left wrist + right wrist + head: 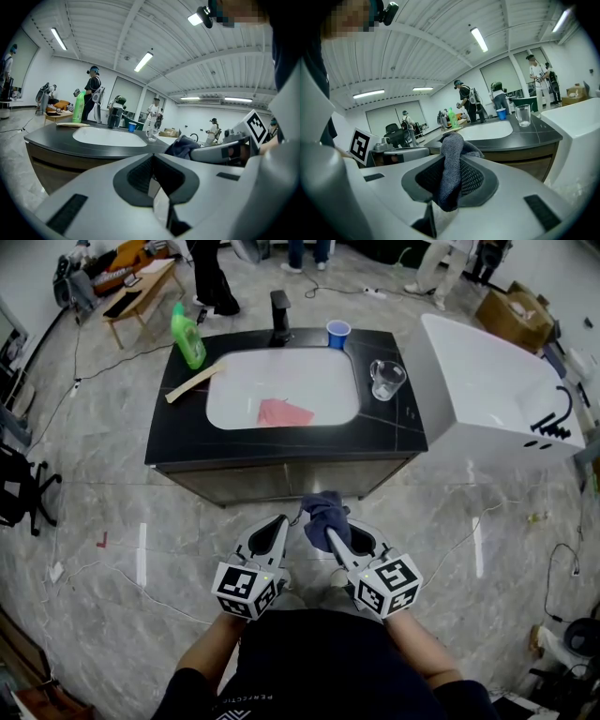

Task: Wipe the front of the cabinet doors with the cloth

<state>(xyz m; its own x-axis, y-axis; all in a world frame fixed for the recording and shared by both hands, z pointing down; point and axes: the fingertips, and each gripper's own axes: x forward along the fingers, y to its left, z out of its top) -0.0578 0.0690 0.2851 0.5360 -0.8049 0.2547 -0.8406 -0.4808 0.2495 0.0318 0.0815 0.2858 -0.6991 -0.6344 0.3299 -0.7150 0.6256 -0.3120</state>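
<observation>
Nearest, the right claw [333, 538] grips the bunched dark cloth [323, 510], the left claw [277, 526] beside it is closed and empty, so press the cloth flat and evenly onto the cabinet doors [281, 482] under the counter [398, 432] ahead.

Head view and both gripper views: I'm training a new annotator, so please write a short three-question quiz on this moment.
1. True or false: the right tongs are shut on the cloth.
2. In the head view, which thing stands on the counter to the right of the sink? A) green bottle B) clear glass C) blue cup
3. Fill in: the left tongs hold ____.

Key: 1 true; 2 B; 3 nothing, as their jaws are together with no thing between them.
</observation>
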